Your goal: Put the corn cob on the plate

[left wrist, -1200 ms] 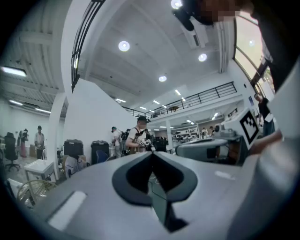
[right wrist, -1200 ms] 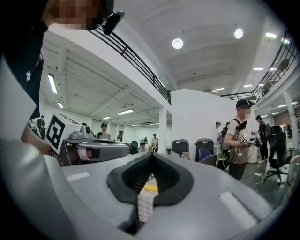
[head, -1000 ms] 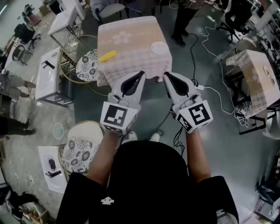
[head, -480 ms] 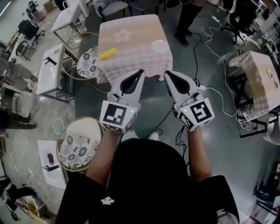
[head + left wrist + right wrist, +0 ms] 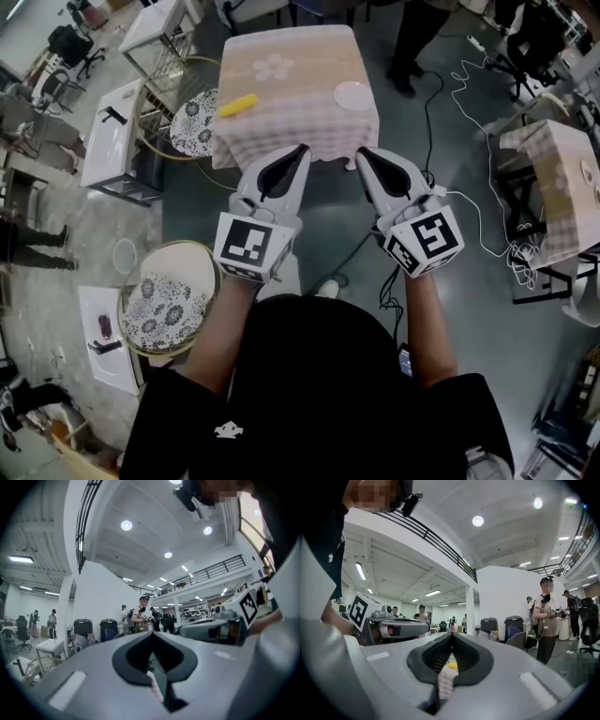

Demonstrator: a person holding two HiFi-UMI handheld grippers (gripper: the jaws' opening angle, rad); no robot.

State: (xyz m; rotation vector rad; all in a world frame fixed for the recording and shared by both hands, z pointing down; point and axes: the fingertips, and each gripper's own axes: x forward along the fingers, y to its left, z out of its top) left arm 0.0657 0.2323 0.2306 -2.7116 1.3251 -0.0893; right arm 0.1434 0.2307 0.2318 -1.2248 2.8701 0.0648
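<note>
A yellow corn cob lies on the left side of a small table with a checked pink cloth. A white plate sits near the table's right edge. My left gripper and right gripper are held side by side in the air short of the table's near edge, both shut and empty. In the right gripper view the corn cob shows as a yellow spot through the gap behind the closed jaws. The left gripper view looks level across the room; neither corn nor plate shows there.
Round patterned stools stand left of the table and at my lower left. White side tables line the left. Cables trail over the floor at right, near another clothed table. A person stands beyond the table.
The table has slid slightly up and right in the head view as I shifted. Both grippers stay shut and side by side.
</note>
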